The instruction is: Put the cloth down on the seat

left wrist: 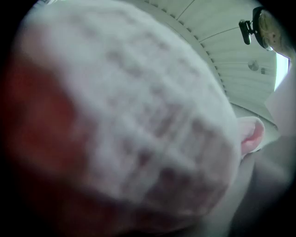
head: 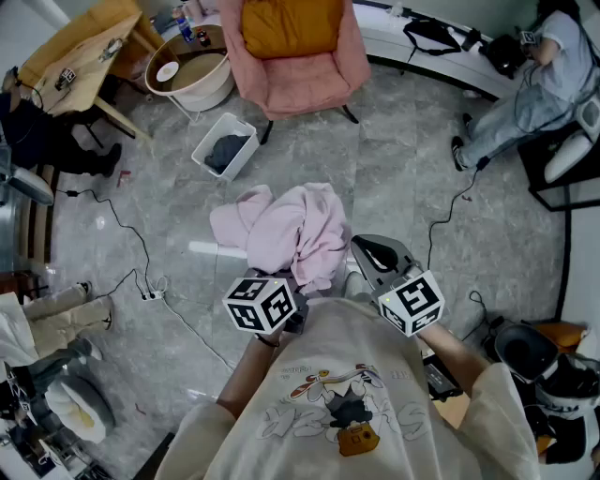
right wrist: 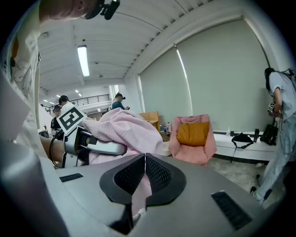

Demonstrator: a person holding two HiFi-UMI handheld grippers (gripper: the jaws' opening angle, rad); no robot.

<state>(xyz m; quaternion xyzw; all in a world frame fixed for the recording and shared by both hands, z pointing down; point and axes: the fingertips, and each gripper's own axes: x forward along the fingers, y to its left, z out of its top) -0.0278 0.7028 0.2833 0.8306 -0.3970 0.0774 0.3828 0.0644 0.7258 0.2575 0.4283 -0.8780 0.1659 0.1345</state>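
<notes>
Both grippers meet the pink waffle-weave cloth [head: 291, 230], bunched at head-view centre, well apart from the padded pink armchair [head: 305, 70] at top. Left gripper [head: 267, 302]: lens smothered by blurred fabric, jaws unreadable. Right gripper [right wrist: 145, 162]: jaws pressed together, pinching a thin fold.

One pink waffle-weave cloth [head: 286, 230], one pink upholstered armchair [head: 302, 80] holding one mustard cushion [head: 291, 26], one white rectangular plastic bin [head: 208, 134], one wooden worktop [head: 77, 52] and two handheld tools, the left gripper [head: 267, 302] and the right gripper [right wrist: 144, 163], were pictured.
</notes>
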